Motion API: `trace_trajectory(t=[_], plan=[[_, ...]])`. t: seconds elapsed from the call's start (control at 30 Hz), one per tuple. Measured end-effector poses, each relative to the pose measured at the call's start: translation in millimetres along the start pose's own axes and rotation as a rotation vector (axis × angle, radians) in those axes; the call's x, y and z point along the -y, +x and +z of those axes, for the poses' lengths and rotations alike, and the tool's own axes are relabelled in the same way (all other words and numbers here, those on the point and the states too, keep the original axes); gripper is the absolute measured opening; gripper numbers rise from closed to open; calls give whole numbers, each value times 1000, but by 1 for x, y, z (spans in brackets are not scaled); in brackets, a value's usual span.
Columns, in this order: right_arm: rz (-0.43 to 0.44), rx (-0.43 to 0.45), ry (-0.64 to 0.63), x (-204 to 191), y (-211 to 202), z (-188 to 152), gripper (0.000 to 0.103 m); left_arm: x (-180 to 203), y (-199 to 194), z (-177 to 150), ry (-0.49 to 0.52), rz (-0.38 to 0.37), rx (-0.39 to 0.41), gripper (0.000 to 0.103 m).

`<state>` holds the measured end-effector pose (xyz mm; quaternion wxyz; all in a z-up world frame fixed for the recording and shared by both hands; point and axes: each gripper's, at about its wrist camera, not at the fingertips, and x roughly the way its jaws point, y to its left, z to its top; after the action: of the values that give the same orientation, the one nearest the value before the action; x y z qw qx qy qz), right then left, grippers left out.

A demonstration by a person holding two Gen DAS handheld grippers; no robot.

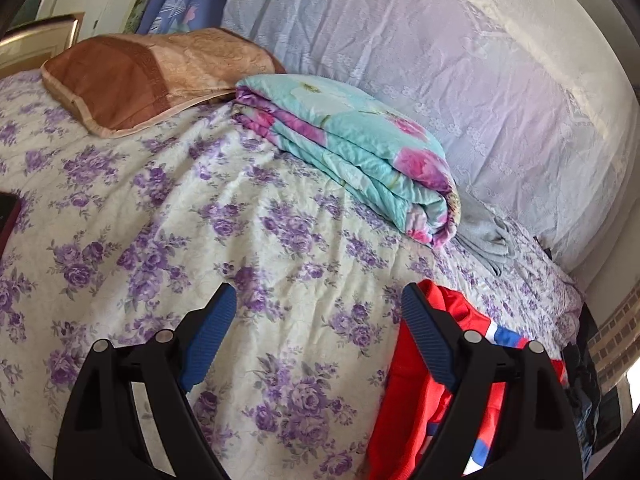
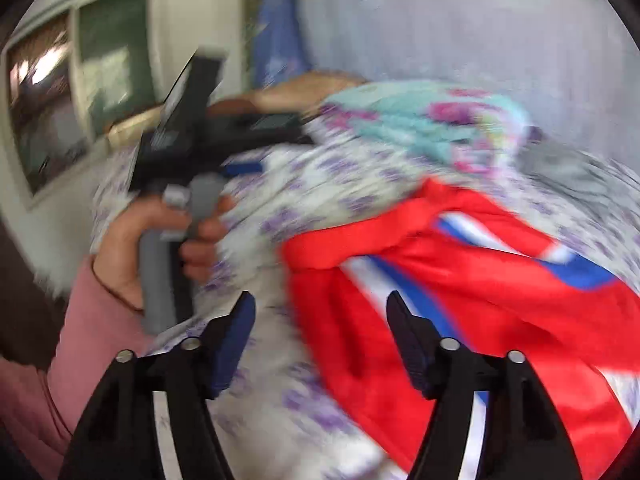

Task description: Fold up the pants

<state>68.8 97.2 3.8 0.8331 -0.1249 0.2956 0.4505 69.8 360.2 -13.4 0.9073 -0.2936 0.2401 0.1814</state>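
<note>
- While the red pants point(image 1: 420, 392) lie crumpled on the floral bedspread point(image 1: 168, 216), a folded turquoise quilt point(image 1: 352, 152) sits just beyond them, with a grey cloth point(image 1: 484, 236) touching its near end.
- A brown pillow point(image 1: 132, 80) rests further back, well apart from the pants, and a pale lace cover point(image 1: 440, 60) rises behind the quilt.
- The left gripper point(image 1: 316, 312) is spread wide over bare bedspread, nothing between its jaws; its right finger overlaps the pants' edge.
- The right gripper point(image 2: 320, 320) also stands spread and empty, with the pants point(image 2: 460, 280) under its right finger.
- Only the blurred right wrist view shows the person's left hand point(image 2: 160, 240) around the other tool's grey handle, a pink sleeve point(image 2: 80, 340) and a window point(image 2: 76, 80).
- Only the left wrist view shows the pillow and quilt pattern sharply.
</note>
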Motion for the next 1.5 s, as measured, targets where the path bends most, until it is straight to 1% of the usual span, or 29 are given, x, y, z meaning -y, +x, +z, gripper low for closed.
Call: trace_trajectory(t=[0.07, 0.1, 0.13, 0.17, 0.2, 0.23, 0.27, 0.3, 0.37, 0.4, 0.43, 0.47, 0.5, 0.53, 0.6, 0.67, 0.7, 0.73, 0.77, 0.83, 0.93, 1.03, 1.13, 1.2, 1.23, 1.3, 1.37, 1.43, 1.5], plan=[[-117, 53, 137, 40, -33, -21, 93, 16, -4, -3, 74, -12, 23, 82], [-175, 47, 227, 64, -44, -38, 95, 28, -6, -7, 126, -29, 32, 82], [-217, 15, 300, 83, -47, -55, 95, 38, -8, -9, 168, -51, 32, 82], [-265, -50, 374, 102, -46, -74, 95, 50, -9, -14, 211, -83, 24, 82], [-313, -151, 447, 121, -41, -98, 95, 63, -10, -20, 256, -119, 13, 82], [-315, -208, 471, 130, -39, -115, 95, 79, -11, -30, 321, -162, -4, 83], [-298, -154, 403, 122, -50, -118, 95, 94, -12, -41, 387, -188, -21, 85], [-320, -168, 366, 114, -58, -117, 98, 108, -10, -55, 460, -194, -45, 88], [-348, -221, 268, 97, -64, -115, 100, 127, 3, -86, 587, -146, -144, 89], [-359, -249, 202, 90, -65, -118, 100, 128, 14, -100, 624, -106, -223, 89], [-393, -291, 138, 83, -65, -124, 100, 125, 22, -108, 633, -72, -278, 89], [-408, -303, 95, 79, -67, -131, 100, 119, 26, -113, 630, -42, -313, 89], [-392, -256, 77, 76, -77, -137, 100, 111, 28, -113, 605, -28, -342, 90], [-369, -233, 66, 76, -83, -141, 100, 102, 27, -109, 570, -41, -364, 89], [-324, -273, 29, 75, -91, -143, 100, 84, 18, -93, 504, -58, -386, 89], [-288, -344, 14, 78, -102, -131, 100, 75, 3, -72, 489, -71, -354, 89], [-289, -342, 16, 83, -110, -124, 100, 74, -7, -59, 502, -79, -328, 89], [-282, -306, 19, 89, -120, -108, 100, 75, -14, -47, 522, -85, -305, 90], [-250, -266, 17, 92, -132, -91, 100, 80, -21, -37, 551, -95, -283, 90], [-202, -198, -7, 99, -148, -57, 100, 96, -28, -17, 629, -144, -262, 92], [-181, -191, -56, 114, -143, -5, 100, 120, -17, 4, 745, -196, -278, 92], [-165, -229, -112, 139, -110, 42, 99, 144, 10, 14, 825, -273, -357, 92], [-148, -297, -153, 170, -67, 75, 98, 160, 43, 12, 898, -308, -433, 92], [-124, -351, -174, 190, -33, 92, 87, 171, 64, 7, 954, -309, -469, 89], [-109, -380, -178, 201, -14, 98, 81, 177, 78, 5, 982, -308, -493, 89], [-83, -419, -180, 223, 18, 107, 77, 185, 99, 1, 1014, -299, -521, 88], [-64, -461, -213, 237, 48, 105, 70, 193, 122, 0, 1050, -288, -545, 87], [-44, -511, -259, 250, 79, 103, 67, 198, 141, 1, 1077, -289, -567, 87], [-11, -549, -290, 260, 102, 103, 67, 203, 160, 1, 1110, -299, -595, 87]])
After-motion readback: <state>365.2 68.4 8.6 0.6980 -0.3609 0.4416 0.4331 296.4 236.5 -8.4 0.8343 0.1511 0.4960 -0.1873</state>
